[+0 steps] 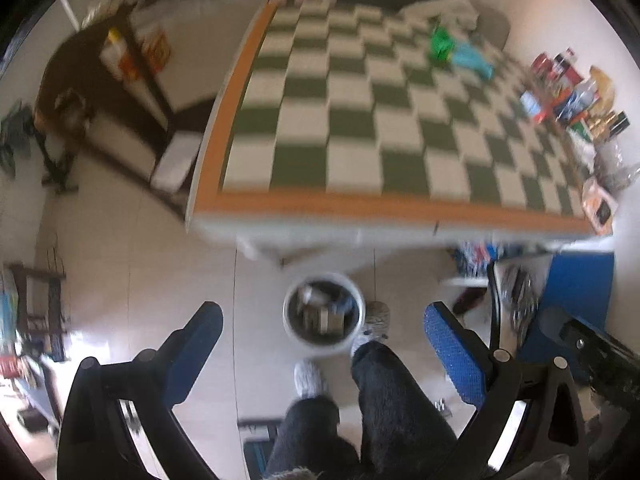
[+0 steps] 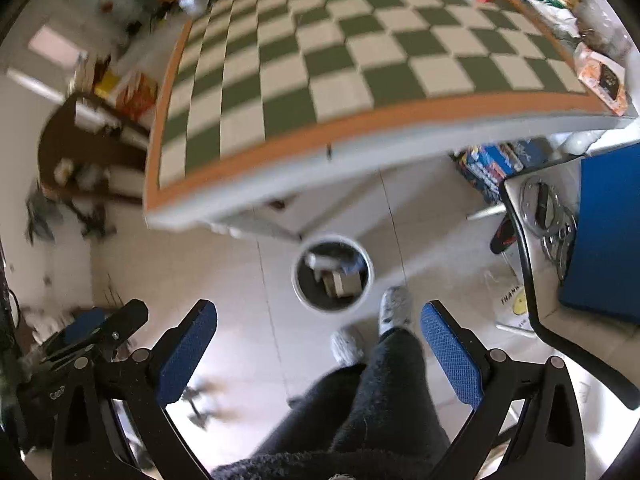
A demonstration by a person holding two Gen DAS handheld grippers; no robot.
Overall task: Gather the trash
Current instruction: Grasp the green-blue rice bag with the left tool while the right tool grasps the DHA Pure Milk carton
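Trash bin [image 1: 324, 316] [image 2: 332, 272], round, white-rimmed (cardboard scraps inside), on floor

Motion-blurred contents of the trash bin [image 1: 324, 314], unidentifiable; packages [image 1: 568, 92] along the table's far edge equally smeared.

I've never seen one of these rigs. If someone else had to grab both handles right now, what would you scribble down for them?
Left gripper: open, holding nothing.
Right gripper: open, holding nothing.
White bin sits on the floor just in front of the table's near edge, by your feet; some trash is already in it.
Left to do: a green and blue wrapper lies at the far end of the checkered table. Packages along the table's right edge are too blurred to judge as trash.
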